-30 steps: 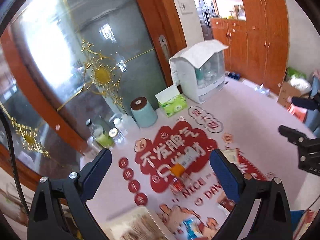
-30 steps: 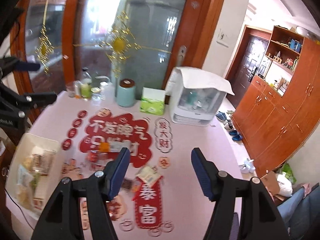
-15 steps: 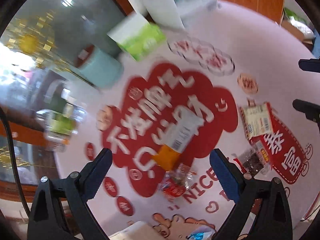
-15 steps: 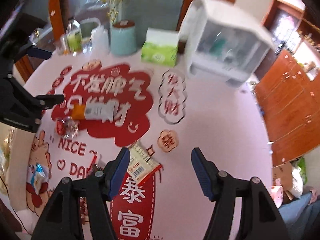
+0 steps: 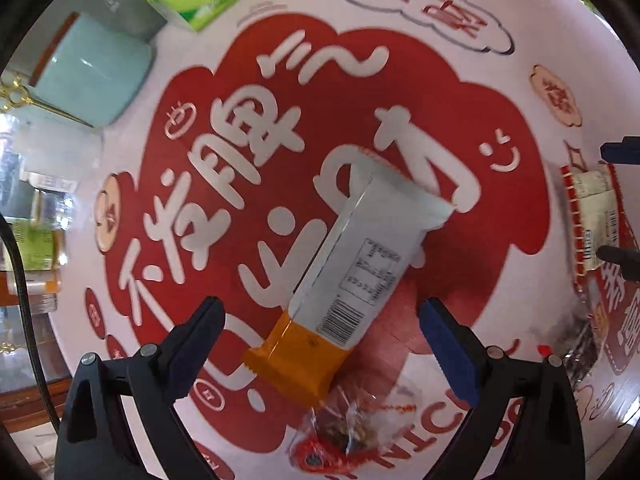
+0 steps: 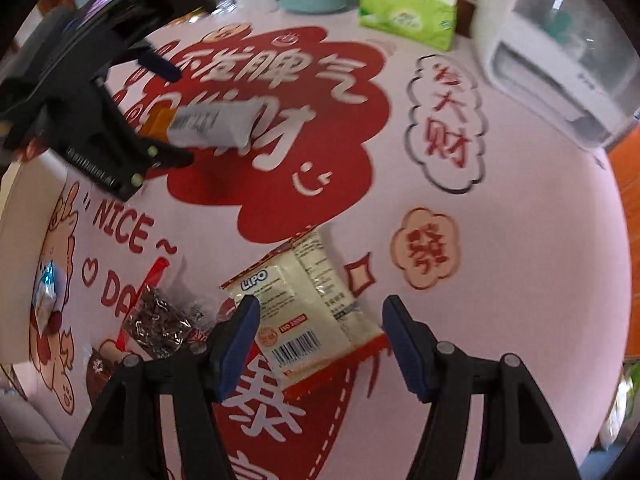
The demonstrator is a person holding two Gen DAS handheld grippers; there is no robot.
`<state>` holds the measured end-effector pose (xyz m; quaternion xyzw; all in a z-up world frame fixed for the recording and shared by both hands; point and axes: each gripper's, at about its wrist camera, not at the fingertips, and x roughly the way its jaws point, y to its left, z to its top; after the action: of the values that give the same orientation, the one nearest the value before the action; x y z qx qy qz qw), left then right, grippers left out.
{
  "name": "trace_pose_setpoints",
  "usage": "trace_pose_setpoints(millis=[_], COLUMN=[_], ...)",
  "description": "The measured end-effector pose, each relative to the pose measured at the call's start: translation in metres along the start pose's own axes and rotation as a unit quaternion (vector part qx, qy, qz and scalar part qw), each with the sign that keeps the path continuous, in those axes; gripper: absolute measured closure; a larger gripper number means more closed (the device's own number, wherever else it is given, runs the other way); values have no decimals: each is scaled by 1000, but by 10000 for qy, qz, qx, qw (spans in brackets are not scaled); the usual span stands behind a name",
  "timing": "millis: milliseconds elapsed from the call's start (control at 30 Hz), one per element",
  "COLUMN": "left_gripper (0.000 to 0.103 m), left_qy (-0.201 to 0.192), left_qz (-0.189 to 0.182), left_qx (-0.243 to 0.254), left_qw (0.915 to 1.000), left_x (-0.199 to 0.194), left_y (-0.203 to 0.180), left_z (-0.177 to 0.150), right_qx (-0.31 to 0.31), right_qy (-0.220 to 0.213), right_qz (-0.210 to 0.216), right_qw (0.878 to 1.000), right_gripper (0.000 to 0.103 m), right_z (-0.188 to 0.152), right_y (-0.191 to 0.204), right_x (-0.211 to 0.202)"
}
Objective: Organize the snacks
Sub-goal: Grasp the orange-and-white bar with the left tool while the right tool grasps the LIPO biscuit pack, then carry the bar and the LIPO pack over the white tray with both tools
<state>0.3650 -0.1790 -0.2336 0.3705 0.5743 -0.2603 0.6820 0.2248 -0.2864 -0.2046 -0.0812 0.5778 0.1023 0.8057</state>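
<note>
Green tissue box (image 6: 408, 16) beside teal canister (image 5: 92, 72) (lid hidden).

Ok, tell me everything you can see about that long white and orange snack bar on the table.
The snack bar is a long sealed foil-like wrapper, mostly white with one orange end, back side up showing a barcode and a nutrition panel. It lies flat and diagonal on the red print of the tablecloth. Its orange end meets a clear crinkly candy wrapper. The open left claw is not touching it.

In the left wrist view the clear candy bag (image 5: 344, 436) is cut off by the bottom edge, and the bottles (image 5: 32, 236) at the left rim are too warped to read. In the right wrist view the left hand-held gripper (image 6: 160, 108) hides the orange end of the snack bar (image 6: 212, 122), whose label is blurred; the white appliance (image 6: 560, 80) runs off the right edge.
</note>
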Motion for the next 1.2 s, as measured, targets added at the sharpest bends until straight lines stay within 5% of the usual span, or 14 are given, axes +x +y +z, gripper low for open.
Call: trace_pose_setpoints(millis=[300,500,767,800,900,1200], left_gripper=[8,21,61,62,66,73], left_qy=[-39,-186,-194,-203,-260,-255], left_qz=[-957,-982,-956,-940,-880,-954], left_qx=[-531,-303,-175,-179,-314,-991], left_qw=[9940,9945,9951,9952,9953,9902], left_x=[13,8,-3,-5,-8,-32], left_y=[31,29,10,6,3,-19], left_z=[-6,-11,-9,-9,-13,-36], right_qx=[-184,-541,-730,-708,-568,232], right_qy=[-78,0,-128,-164,-242,-546], right_qz=[513,629,143,133,57,-81], right_qw=[9985,9966,9971,9973,9981,9982], right_gripper=[33,33,38,48,57,58], right_z=[4,0,-2,-1,0,-11], right_y=[2,15,29,29,29,23], right_x=[11,11,17,16,14,-7])
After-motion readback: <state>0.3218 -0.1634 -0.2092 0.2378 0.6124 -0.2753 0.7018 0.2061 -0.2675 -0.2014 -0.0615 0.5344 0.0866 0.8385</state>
